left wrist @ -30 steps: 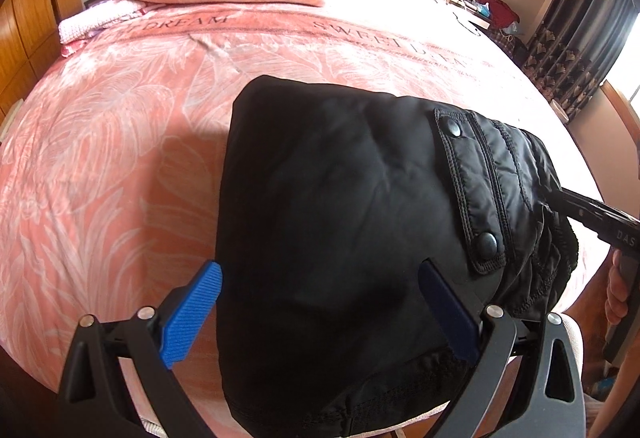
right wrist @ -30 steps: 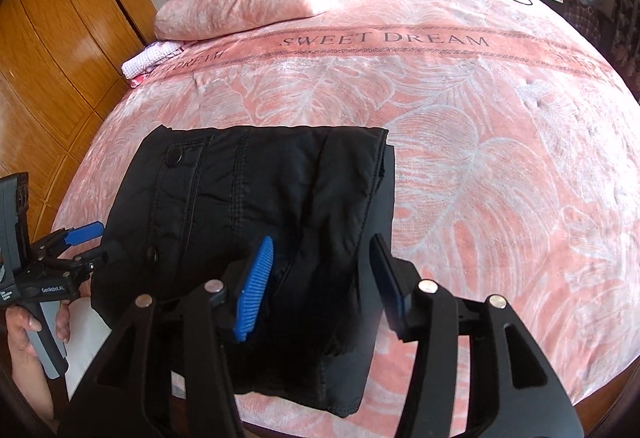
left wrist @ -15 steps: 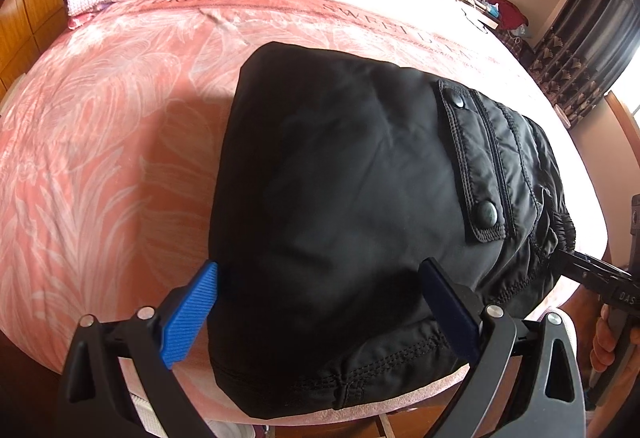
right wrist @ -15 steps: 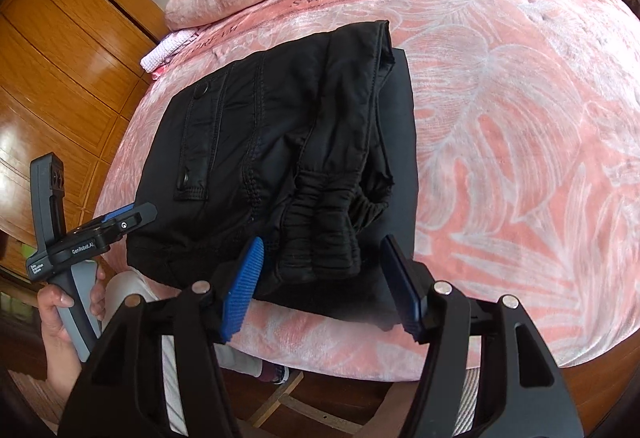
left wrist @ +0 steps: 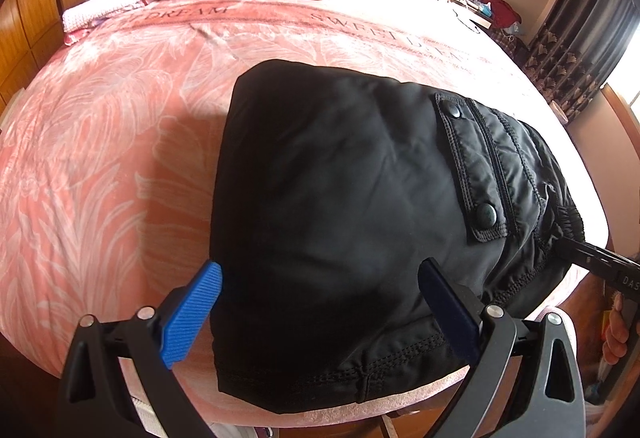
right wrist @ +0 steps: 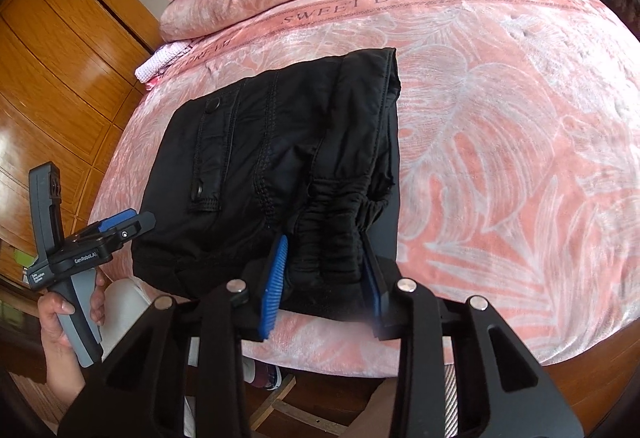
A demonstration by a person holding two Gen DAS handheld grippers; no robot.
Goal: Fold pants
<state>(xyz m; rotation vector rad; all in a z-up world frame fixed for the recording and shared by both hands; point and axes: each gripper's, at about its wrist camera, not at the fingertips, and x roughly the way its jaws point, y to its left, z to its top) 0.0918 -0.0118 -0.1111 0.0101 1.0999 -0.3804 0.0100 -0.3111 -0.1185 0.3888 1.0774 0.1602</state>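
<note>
R gripper [right wrist: 322, 274] fingers closing round pants [right wrist: 280, 165] waistband now.

Daylight pours in from the window [left wrist: 634, 93] on my right and washes out the far side of the pink bedspread [right wrist: 500, 85]. My black pants [left wrist: 340, 205] swallow detail and shade the bedspread beside them. Both fisheye views bend and darken at their corners.

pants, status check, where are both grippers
Right gripper closing around the elastic waistband. Left gripper open, straddling the folded pants at the near edge of the bed. Nothing in the way.
</note>
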